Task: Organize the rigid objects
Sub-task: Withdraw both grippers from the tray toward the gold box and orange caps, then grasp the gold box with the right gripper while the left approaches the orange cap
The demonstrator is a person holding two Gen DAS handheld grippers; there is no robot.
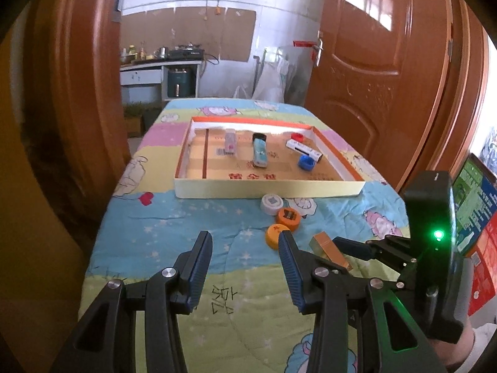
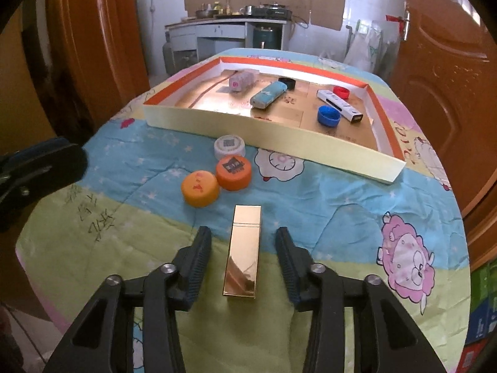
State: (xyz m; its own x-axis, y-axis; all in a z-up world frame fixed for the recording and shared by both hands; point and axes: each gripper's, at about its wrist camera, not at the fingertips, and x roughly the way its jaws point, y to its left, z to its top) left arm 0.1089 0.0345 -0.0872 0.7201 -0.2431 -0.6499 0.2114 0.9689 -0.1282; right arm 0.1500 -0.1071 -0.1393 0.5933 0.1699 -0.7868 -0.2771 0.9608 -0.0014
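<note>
A gold rectangular box point(image 2: 242, 258) lies on the quilted table cover, lengthwise between the fingers of my right gripper point(image 2: 243, 233). That gripper is open, with a gap on each side of the box. In the left wrist view the same gold box point(image 1: 326, 244) shows just right of my left gripper point(image 1: 244, 239), which hangs open and empty over the quilt. Beyond the box sit a white cap point(image 2: 229, 146) and two orange caps point(image 2: 233, 172) point(image 2: 200, 188), touching one another. Behind them is a shallow cardboard tray point(image 2: 279, 143) with an orange rim.
The tray holds a pink-white packet point(image 2: 240, 82), a light-blue case point(image 2: 267, 94), a white box point(image 2: 338, 105), and black point(image 2: 287, 83), red point(image 2: 341, 91) and blue point(image 2: 328, 116) caps. Brown doors flank the table. Coloured cartons point(image 1: 475, 205) stand off its right edge.
</note>
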